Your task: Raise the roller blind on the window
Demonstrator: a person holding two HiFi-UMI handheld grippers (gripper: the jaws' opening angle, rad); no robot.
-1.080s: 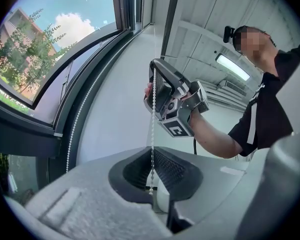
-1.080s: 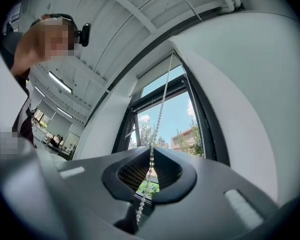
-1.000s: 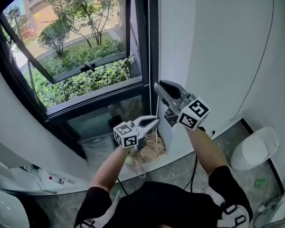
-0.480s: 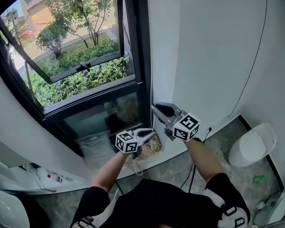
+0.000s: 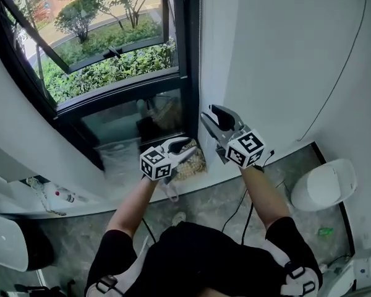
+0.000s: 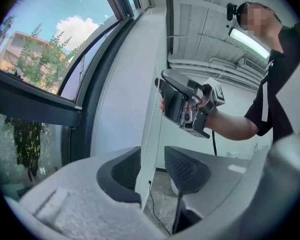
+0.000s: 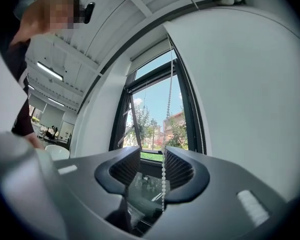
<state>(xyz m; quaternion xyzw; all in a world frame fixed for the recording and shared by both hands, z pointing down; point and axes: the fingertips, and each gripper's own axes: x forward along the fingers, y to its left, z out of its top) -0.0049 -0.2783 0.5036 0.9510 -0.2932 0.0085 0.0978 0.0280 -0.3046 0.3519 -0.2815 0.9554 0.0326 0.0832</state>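
My left gripper (image 5: pixel 183 148) and right gripper (image 5: pixel 212 116) had both just been opening, and their jaws stood apart with no pad pressing on anything. The bead chain (image 7: pixel 164 170) hung by the right edge of the window (image 5: pixel 105 54), its long axis vertical. It ran loose through the right gap and lined up with the left gap too.

The head view is looking steeply down from above the person (image 5: pixel 191 258) at the window (image 5: pixel 111 60) and floor (image 5: pixel 204 203). The left gripper view is facing sideways, close against the wall's edge (image 6: pixel 151 114). The right gripper view is aiming slightly upward at the same window, sharing its dark frame (image 7: pixel 190 109).
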